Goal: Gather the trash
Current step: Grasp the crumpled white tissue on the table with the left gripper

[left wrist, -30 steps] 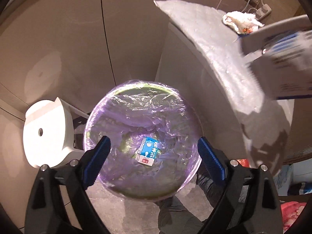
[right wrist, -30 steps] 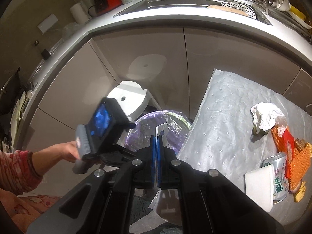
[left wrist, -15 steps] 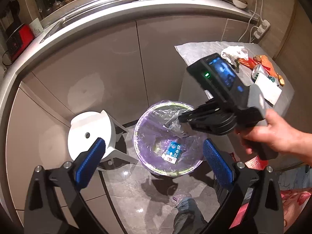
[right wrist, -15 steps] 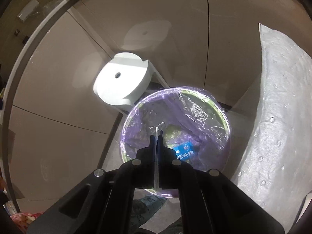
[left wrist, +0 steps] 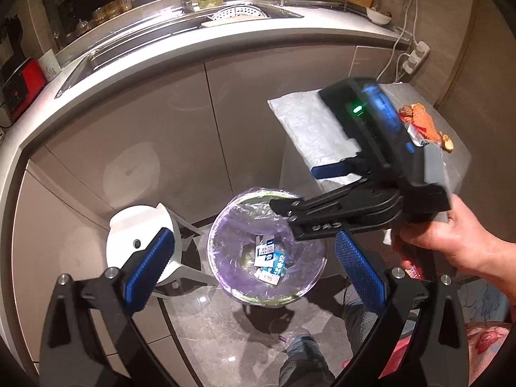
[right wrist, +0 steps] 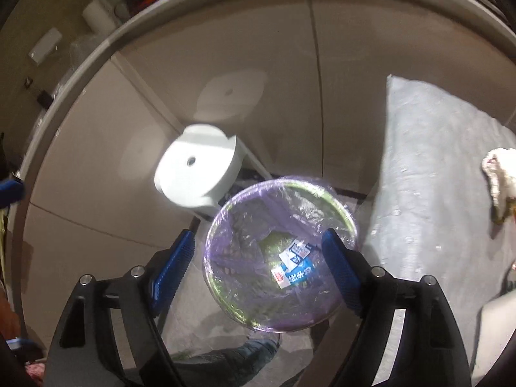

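A round trash bin (left wrist: 225,225) lined with a purple bag stands on the floor; it also shows in the right wrist view (right wrist: 225,225). Inside lie a blue-and-white carton (right wrist: 298,274) and a small white wrapper (right wrist: 298,250), also seen from the left wrist as the carton (left wrist: 274,269) and the wrapper (left wrist: 264,253). My left gripper (left wrist: 254,269) is open and empty, high above the bin. My right gripper (right wrist: 258,267) is open and empty over the bin; in the left wrist view it (left wrist: 325,193) hangs above the bin's right rim.
A white stool (right wrist: 196,167) stands left of the bin, against the beige cabinets. A silver-covered table (right wrist: 429,167) is on the right, with a crumpled tissue (right wrist: 501,177) and orange netting (left wrist: 422,122). A curved counter with a sink (left wrist: 225,16) runs behind.
My right gripper was shut on a small white wrapper and has opened; the wrapper now lies in the bin beside the carton. My left gripper has risen further from the bin.
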Available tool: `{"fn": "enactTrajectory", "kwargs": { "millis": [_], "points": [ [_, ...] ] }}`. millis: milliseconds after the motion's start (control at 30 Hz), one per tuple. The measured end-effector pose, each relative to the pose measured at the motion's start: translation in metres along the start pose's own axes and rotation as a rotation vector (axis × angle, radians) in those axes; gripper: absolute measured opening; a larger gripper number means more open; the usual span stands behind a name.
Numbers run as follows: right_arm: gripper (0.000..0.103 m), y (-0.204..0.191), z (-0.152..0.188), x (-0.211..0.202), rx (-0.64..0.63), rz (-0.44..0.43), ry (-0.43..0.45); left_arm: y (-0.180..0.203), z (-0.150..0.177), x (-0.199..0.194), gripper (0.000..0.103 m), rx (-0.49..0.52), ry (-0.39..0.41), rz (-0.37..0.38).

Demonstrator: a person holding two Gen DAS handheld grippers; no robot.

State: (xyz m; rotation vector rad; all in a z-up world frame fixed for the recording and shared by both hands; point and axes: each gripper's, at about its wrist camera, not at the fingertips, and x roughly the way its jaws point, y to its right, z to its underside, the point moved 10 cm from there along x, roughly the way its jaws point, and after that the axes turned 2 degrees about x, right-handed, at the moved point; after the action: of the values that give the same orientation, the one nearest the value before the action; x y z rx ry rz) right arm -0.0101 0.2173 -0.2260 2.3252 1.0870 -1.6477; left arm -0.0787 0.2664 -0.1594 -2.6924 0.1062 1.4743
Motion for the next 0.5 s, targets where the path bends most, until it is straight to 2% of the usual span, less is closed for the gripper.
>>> {"fn": "enactTrajectory", "kwargs": {
  "millis": [100, 233, 367, 500],
  "points": [
    [0.092, 0.027, -0.017, -0.071, 0.056, 0.036, 0.129, 0.021, -0.023, 0.001, 0.095, 0.052, 0.033, 0.043],
    [0.100, 0.079, -0.017, -0.163, 0.077, 0.177, 0.261, 0.071, -0.063, 0.024, 0.095, 0.147, 0.052, 0.121],
    [0.101, 0.134, 0.001, -0.220, 0.107, 0.285, 0.288, 0.130, -0.112, 0.064, 0.095, 0.197, 0.066, 0.227],
    [0.101, 0.186, 0.028, -0.243, 0.133, 0.345, 0.268, 0.186, -0.153, 0.122, 0.095, 0.278, 0.057, 0.238]
  ]
}}
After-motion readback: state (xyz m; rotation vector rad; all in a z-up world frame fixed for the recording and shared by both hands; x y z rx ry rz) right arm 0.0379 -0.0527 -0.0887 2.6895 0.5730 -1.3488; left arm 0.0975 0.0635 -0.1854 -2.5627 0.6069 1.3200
